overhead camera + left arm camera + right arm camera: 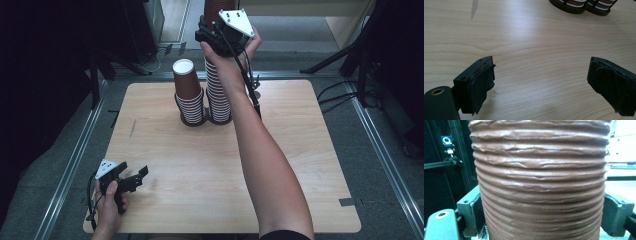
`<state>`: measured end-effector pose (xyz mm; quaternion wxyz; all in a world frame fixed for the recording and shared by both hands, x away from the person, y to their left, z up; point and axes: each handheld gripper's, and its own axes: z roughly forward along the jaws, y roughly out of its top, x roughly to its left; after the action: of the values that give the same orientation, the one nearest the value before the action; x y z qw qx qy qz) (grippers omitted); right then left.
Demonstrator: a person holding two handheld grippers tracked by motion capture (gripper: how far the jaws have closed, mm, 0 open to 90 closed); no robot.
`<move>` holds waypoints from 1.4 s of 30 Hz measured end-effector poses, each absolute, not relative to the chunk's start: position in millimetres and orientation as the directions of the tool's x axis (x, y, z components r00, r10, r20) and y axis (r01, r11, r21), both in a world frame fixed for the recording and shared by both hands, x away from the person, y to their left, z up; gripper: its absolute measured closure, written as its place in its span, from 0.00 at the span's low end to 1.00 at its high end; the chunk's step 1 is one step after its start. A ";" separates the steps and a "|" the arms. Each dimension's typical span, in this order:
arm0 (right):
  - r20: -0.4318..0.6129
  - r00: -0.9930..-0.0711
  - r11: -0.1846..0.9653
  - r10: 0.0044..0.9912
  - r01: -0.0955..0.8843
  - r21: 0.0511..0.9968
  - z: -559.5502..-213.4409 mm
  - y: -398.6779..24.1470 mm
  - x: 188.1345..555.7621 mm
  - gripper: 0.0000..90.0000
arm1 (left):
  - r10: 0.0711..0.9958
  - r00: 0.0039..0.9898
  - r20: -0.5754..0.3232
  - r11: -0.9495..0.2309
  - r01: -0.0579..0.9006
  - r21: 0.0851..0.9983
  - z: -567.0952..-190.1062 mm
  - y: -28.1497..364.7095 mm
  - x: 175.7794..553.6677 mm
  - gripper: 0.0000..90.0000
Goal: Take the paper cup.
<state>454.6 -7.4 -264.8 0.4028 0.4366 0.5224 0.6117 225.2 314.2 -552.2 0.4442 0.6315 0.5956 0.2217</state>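
A brown ribbed paper cup (pixel 540 180) sits at the top of the tall stack of cups (pixel 218 95), which stands at the far middle of the wooden table (pixel 200 165). The right gripper (pixel 214 27) holds the cup from the near side, high above the table; in the right gripper view its jaws press against the cup's two sides, opened just to the cup's width. The person's right forearm (pixel 265 160) stretches from the near edge up to that gripper.

Just left of the tall stack, touching it at the base, stands a shorter stack of cups (pixel 189 95) with an upside-down brown cup on top, its white bottom facing up. Both stacks rest in a dark holder (pixel 584 6).

Well apart from the tall stack, at the table's near-left corner, the left gripper (pixel 540 82) rests low over bare wood, its jaws spread wide with nothing between them.
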 end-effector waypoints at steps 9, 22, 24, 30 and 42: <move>0.130 -0.309 -0.157 0.942 -0.064 0.986 -246.4 -15.0 446.4 0.14 | 0.949 0.194 -0.249 0.104 0.555 0.825 -552.2 314.0 225.2 0.08; 0.107 -0.287 -0.132 0.952 -0.072 0.989 -241.3 -34.3 438.2 0.14 | 0.950 0.193 -0.245 0.099 0.557 0.825 -552.2 313.7 225.3 0.08; 0.103 -0.284 -0.129 0.953 -0.075 0.989 -241.5 -37.5 436.3 0.14 | 0.950 0.193 -0.245 0.100 0.556 0.825 -552.2 313.5 225.3 0.08; 0.077 -0.264 -0.102 0.961 -0.083 0.991 -246.5 -47.8 432.3 0.13 | 0.951 0.193 -0.243 0.098 0.557 0.825 -552.2 313.2 225.4 0.08; 0.078 -0.239 -0.097 0.968 -0.067 0.993 -267.8 -76.5 421.9 0.13 | 0.952 0.192 -0.237 0.093 0.557 0.825 -552.2 312.5 225.3 0.08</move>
<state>421.9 -76.5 -267.8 0.4335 0.4386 0.5134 0.5968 225.3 312.5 -552.2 0.4394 0.6349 0.5944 0.2250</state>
